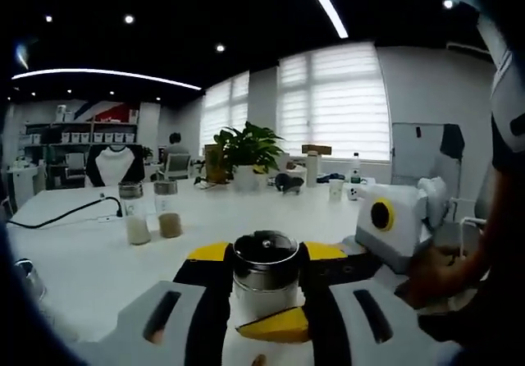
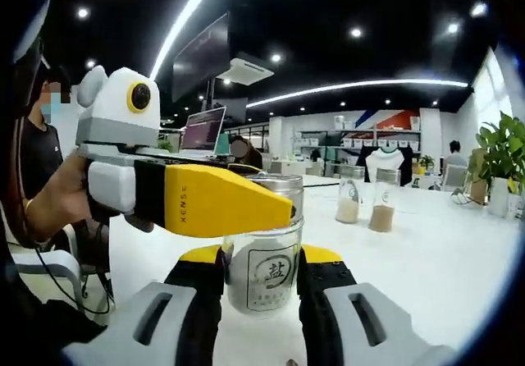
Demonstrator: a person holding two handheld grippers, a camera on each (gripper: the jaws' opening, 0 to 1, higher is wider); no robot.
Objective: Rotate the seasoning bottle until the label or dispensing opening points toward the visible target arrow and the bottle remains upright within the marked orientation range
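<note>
A glass seasoning bottle (image 1: 264, 282) with a metal lid stands upright on the white table (image 1: 74, 259). My left gripper (image 1: 267, 253) has its black jaws pressed to both sides of the lid, shut on it. In the right gripper view the bottle (image 2: 267, 277) shows a dark printed label facing the camera. My right gripper (image 2: 262, 261) is shut on the glass body lower down. The left gripper (image 2: 283, 206) reaches in from the left, with one yellow jaw across the lid. In the left gripper view the right gripper (image 1: 277, 321) comes in from the right.
Two small jars of powder (image 1: 152, 214) (image 2: 365, 200) stand further back on the table. A black cable (image 1: 66, 214) lies at the left. A potted plant (image 1: 246, 148) and cups sit at the far edge. A person's hand (image 2: 57, 198) holds the left gripper.
</note>
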